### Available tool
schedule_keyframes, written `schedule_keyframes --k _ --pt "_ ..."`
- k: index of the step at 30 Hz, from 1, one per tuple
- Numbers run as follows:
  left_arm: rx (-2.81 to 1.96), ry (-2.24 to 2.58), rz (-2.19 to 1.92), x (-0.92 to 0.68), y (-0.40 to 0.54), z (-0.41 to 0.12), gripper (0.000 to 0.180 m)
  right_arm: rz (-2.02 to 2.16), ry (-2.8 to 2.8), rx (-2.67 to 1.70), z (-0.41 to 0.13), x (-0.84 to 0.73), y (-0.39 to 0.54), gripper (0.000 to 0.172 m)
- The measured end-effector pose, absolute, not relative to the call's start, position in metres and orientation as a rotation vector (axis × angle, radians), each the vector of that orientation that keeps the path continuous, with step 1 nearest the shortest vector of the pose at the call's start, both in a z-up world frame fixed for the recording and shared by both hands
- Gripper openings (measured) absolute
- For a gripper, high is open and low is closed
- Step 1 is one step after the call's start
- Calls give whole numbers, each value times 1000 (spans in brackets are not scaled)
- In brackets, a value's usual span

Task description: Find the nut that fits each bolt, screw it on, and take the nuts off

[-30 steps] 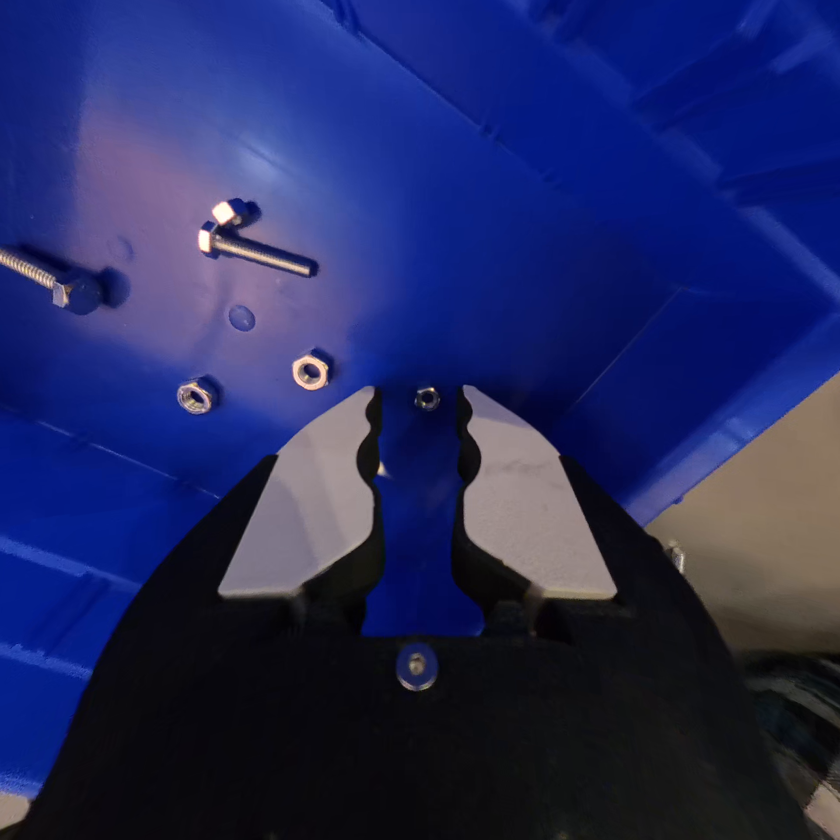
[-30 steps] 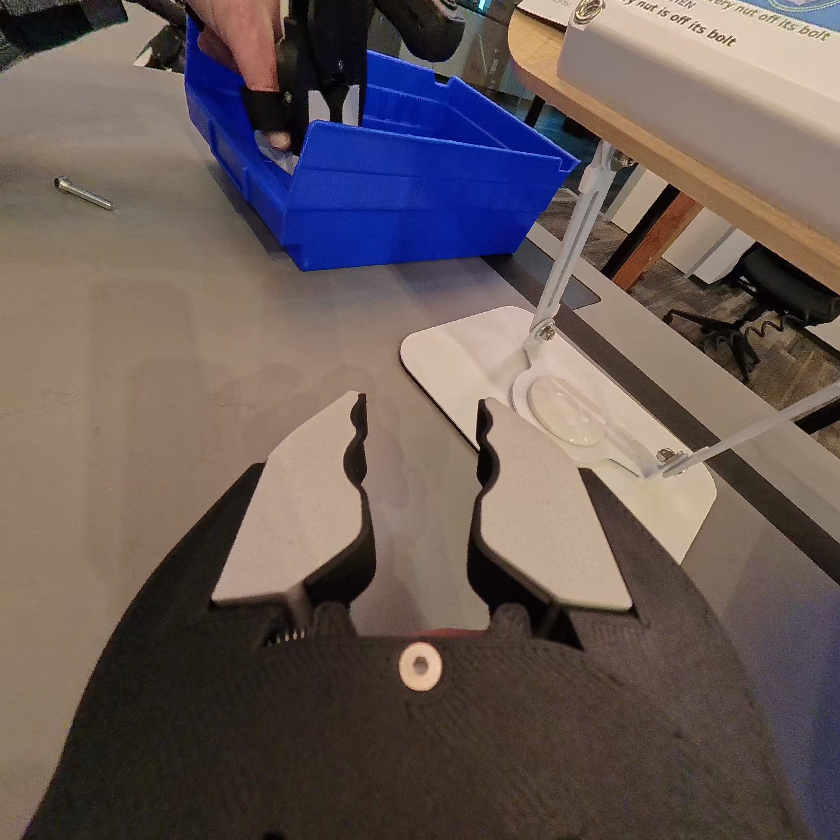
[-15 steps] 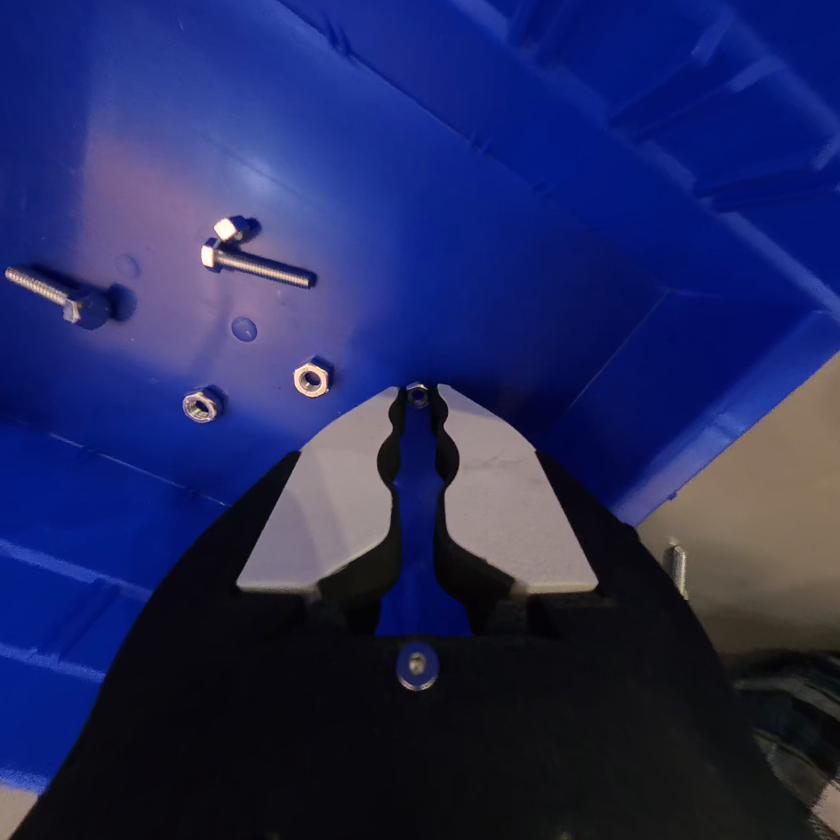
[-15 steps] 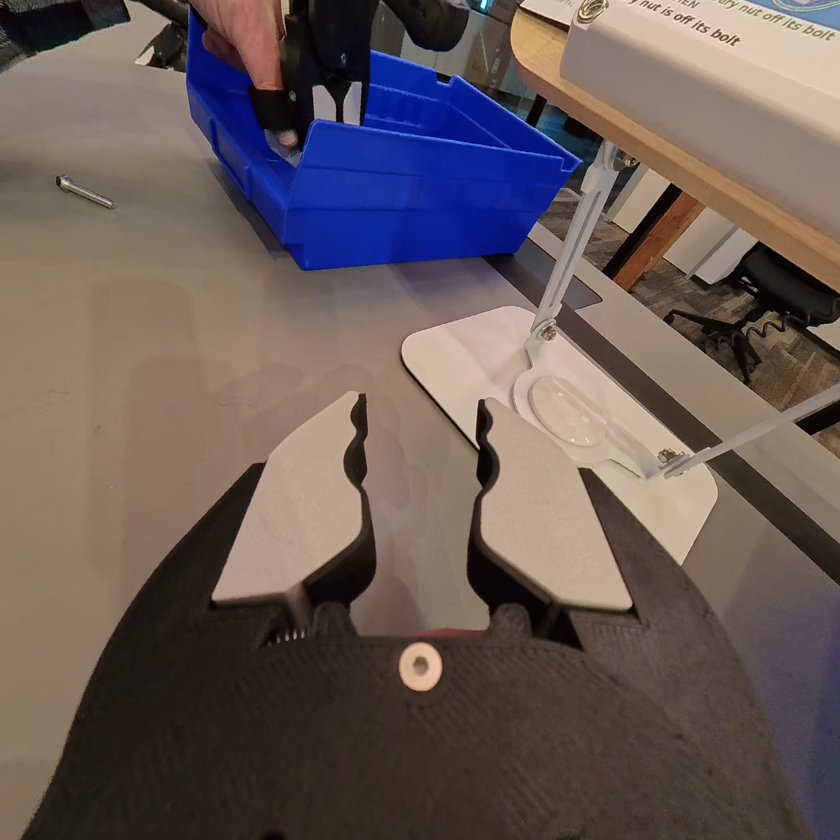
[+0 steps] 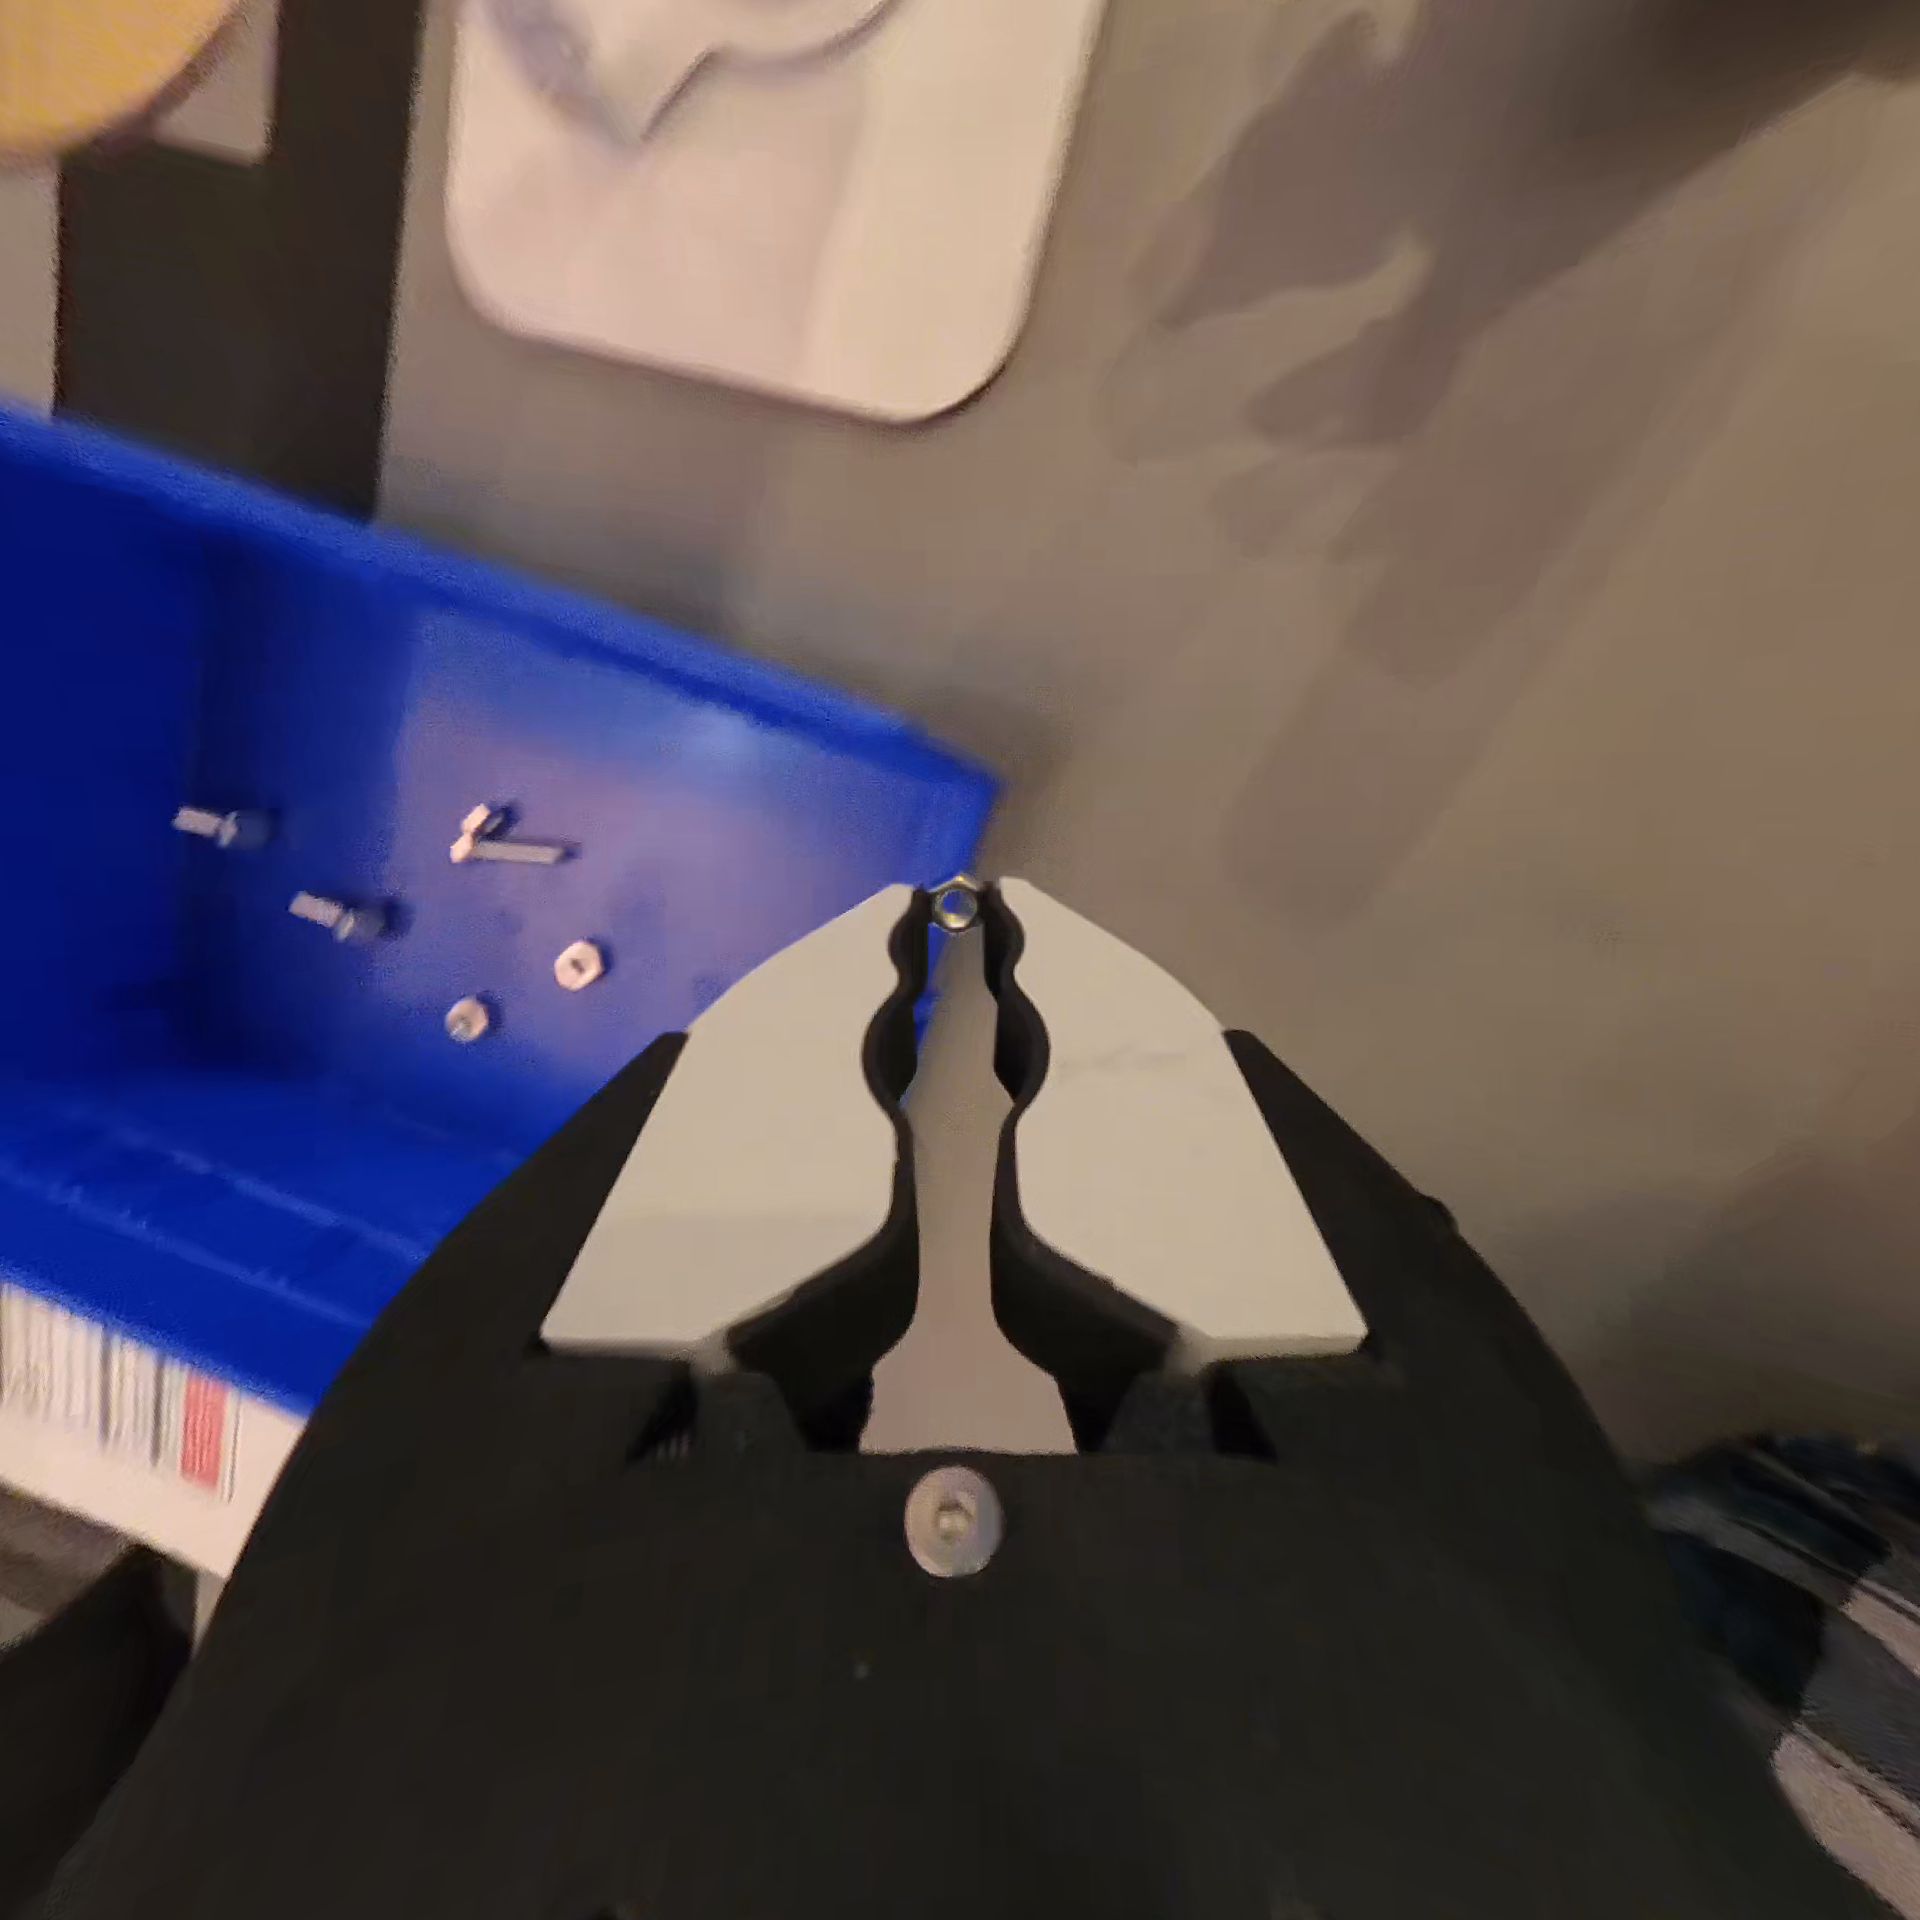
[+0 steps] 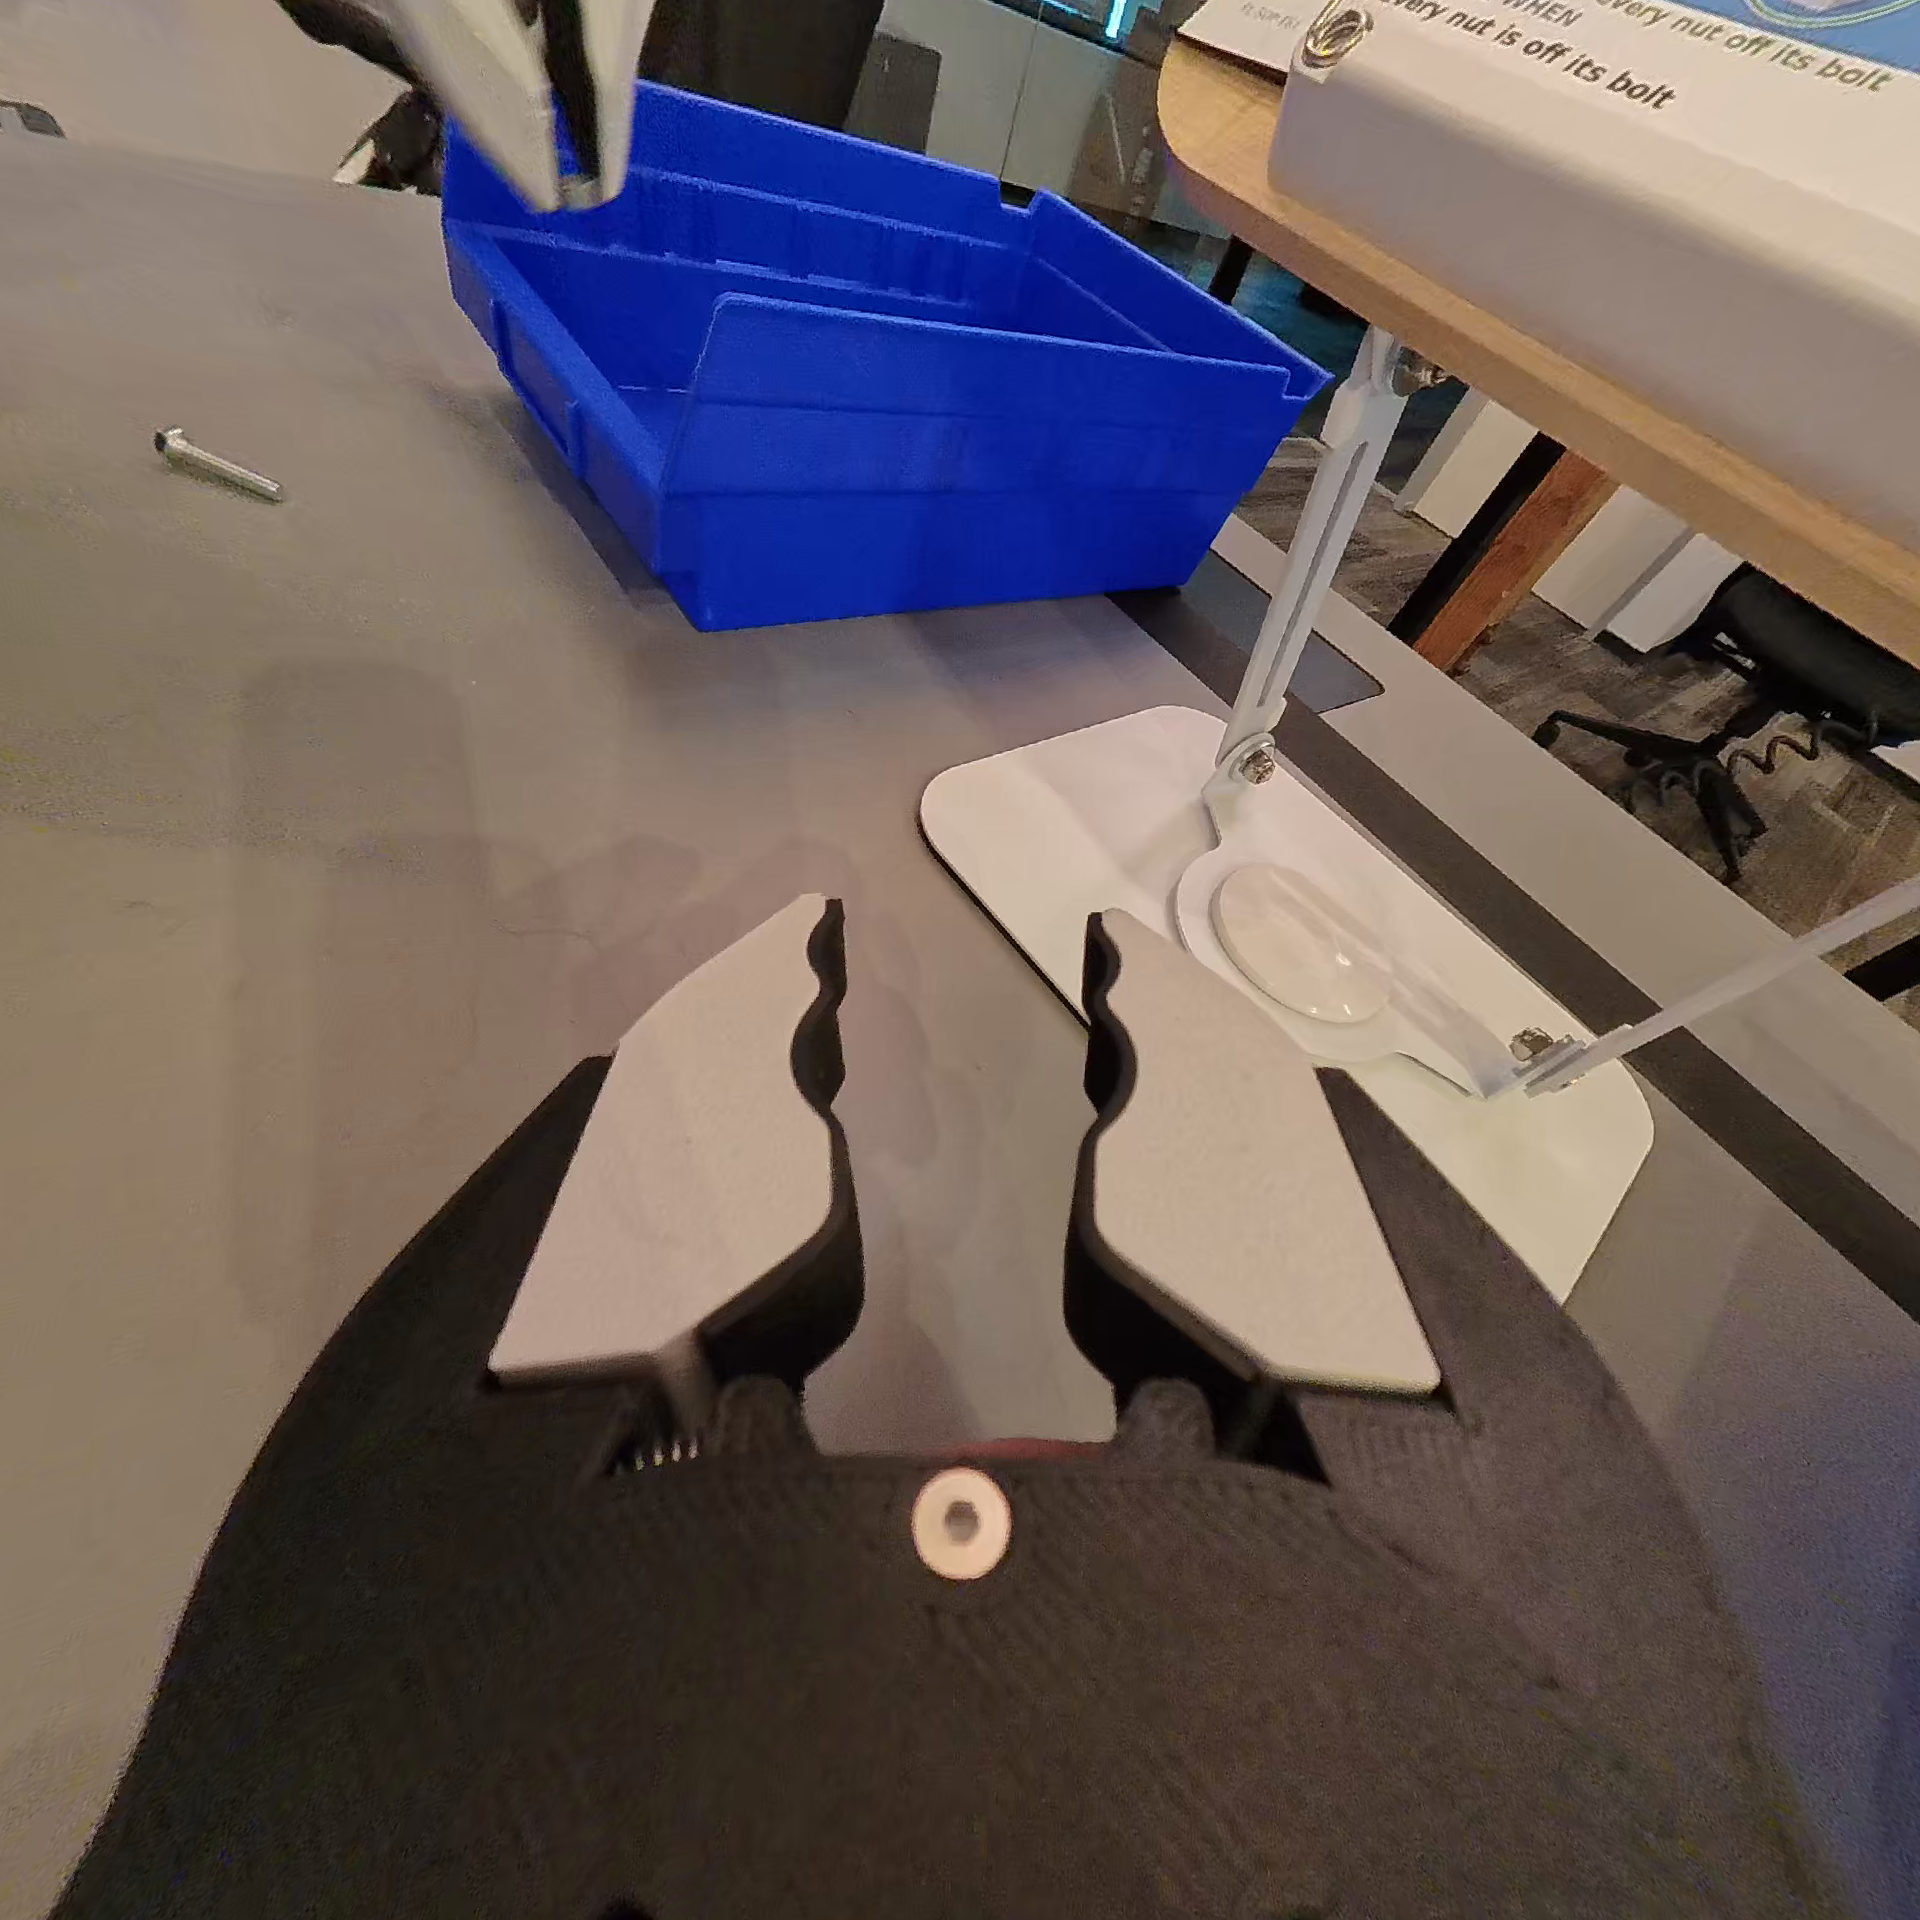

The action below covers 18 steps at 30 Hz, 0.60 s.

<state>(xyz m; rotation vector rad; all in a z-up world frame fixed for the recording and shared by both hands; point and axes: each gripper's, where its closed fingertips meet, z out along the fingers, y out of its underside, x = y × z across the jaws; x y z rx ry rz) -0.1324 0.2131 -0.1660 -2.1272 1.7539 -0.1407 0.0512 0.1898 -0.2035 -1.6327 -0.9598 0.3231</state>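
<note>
Left wrist view: my left gripper (image 5: 957, 914) is pinching a small steel hex nut (image 5: 956, 912) at the very tips, both pads pressing on its flats, the bore facing me. To the left of my fingers and below them, the blue bin (image 5: 312, 1143) is holding two loose nuts (image 5: 580, 964), a long bolt (image 5: 509, 847) and two short bolts (image 5: 338, 916). A second ago these fingers were standing wide inside the bin with the nut lying between them on the floor; half a second ago they were narrowing onto it; now the nut is lifted clear, over the grey table (image 5: 1507, 831). The nut is looking light, rigid and slick, so I judge it could pop out of so shallow a pinch; holding across opposite flats seems the safest way.

Right wrist view: my right gripper (image 6: 961, 935) is resting low over the table, jaws wide apart and holding nothing, unchanged from the earlier frames. Far ahead and left, my left gripper (image 6: 577, 192) is now hanging above the bin rather than down inside it. Left of it, a lone bolt (image 6: 216, 464) is lying on the table.
</note>
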Motion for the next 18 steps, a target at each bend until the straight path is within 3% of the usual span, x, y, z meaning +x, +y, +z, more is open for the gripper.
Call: schedule_keyframes --k 1,8,18 --pt "-2094 1800 -152 -120 198 -169 10 322 -960 -1632 -203 51 190 44" --pt "-2008 2096 -183 -52 120 -230 10 316 -957 -1636 -204 54 191 43" --pt "-2040 2173 -243 -36 104 -273 10 309 -963 -1643 -205 55 192 43"
